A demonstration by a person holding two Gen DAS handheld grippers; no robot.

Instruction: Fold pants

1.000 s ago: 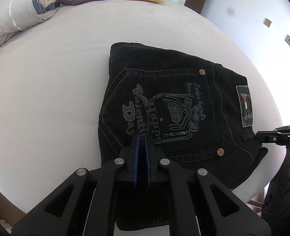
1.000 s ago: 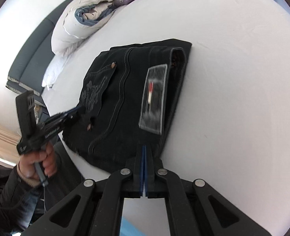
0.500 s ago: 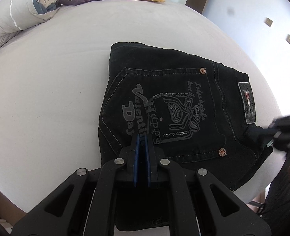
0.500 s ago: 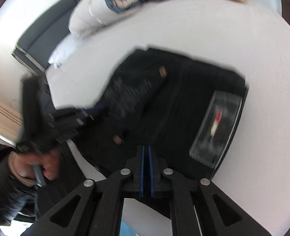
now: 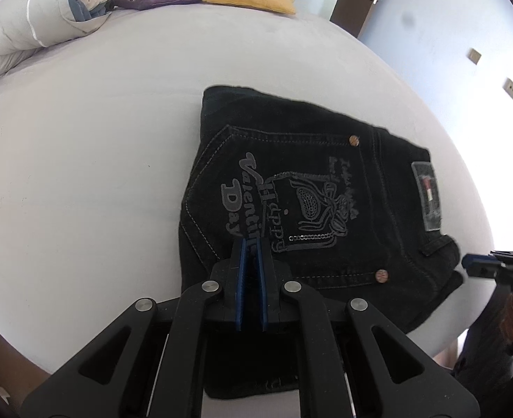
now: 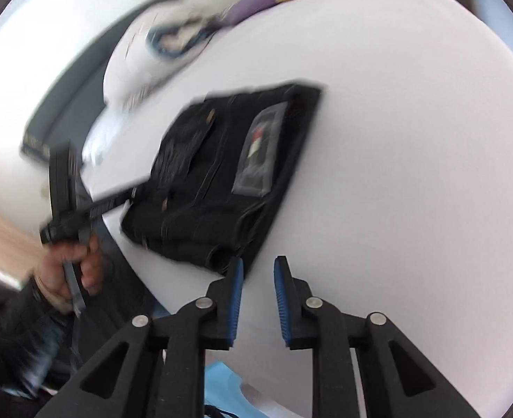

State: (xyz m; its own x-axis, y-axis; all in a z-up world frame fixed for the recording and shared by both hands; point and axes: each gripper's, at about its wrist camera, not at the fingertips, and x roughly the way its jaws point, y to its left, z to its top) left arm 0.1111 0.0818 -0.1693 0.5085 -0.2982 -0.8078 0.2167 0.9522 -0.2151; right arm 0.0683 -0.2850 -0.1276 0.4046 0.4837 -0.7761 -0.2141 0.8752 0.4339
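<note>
Near the bed's (image 5: 100,139) lower edge, folded black jeans (image 5: 308,191) lie compact; left gripper (image 5: 251,278) fingers pressed together over them, right gripper (image 6: 258,299) fingers spreading, empty, beside the jeans' corner.

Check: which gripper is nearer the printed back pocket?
Left. The left gripper sits shut over the printed back pocket; the right gripper, opening and empty, is off the pants' waistband edge.

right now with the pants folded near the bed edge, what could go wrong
1. The folded black pants lie at the bed's near edge, one corner overhanging; a nudge might slide them off.
2. The left gripper is shut low over the pocket print; lifting carelessly could drag the top layer and loosen the fold.
3. The right gripper is opening beside the waistband corner and might snag it.
</note>
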